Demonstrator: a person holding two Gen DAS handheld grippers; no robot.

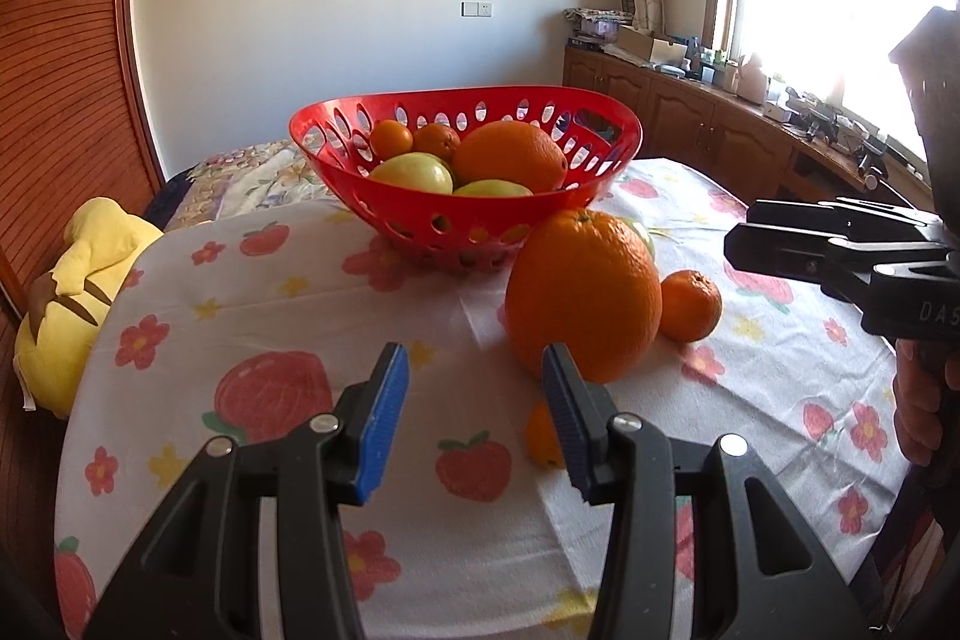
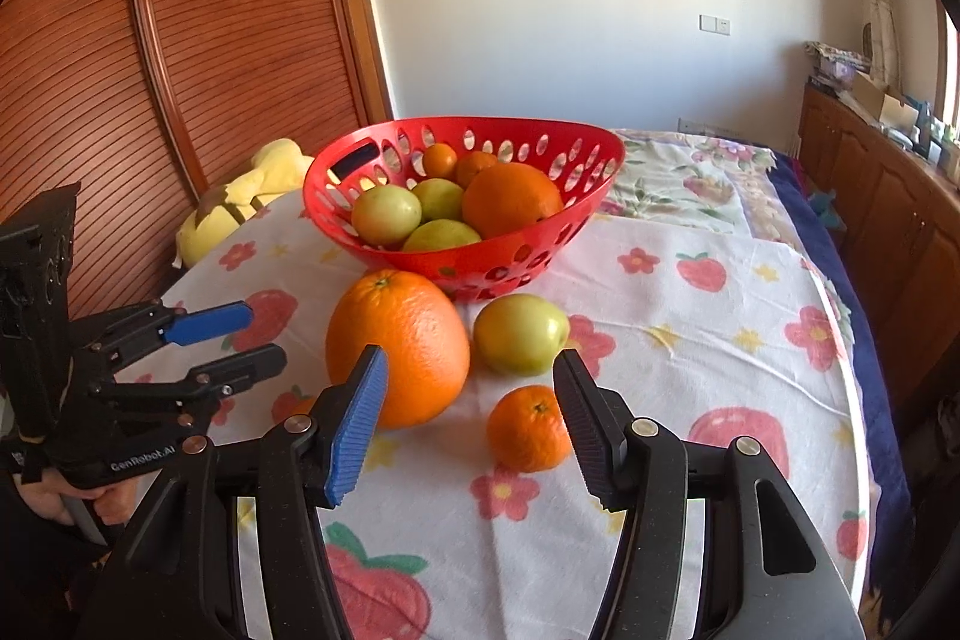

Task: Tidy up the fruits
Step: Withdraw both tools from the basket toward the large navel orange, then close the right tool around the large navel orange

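A red perforated basket (image 1: 480,220) (image 2: 420,259) stands on the table and holds a large orange (image 2: 510,202), two small oranges and green apples (image 2: 386,214). In front of it on the cloth lie a large orange (image 1: 582,295) (image 2: 399,346), a green apple (image 2: 521,334) and a small orange (image 1: 690,305) (image 2: 528,427). Another small orange piece (image 1: 543,436) shows beside my left finger. My left gripper (image 1: 477,418) (image 2: 240,334) is open and empty, just before the large orange. My right gripper (image 2: 474,424) (image 1: 738,232) is open, with the small orange between its fingers.
The round table has a white cloth with strawberry and flower prints (image 1: 270,292) (image 2: 720,370). A yellow plush toy (image 1: 66,304) (image 2: 240,196) lies at the table's left edge. A bed (image 2: 690,178) lies behind, wooden cabinets (image 1: 690,118) along the right wall.
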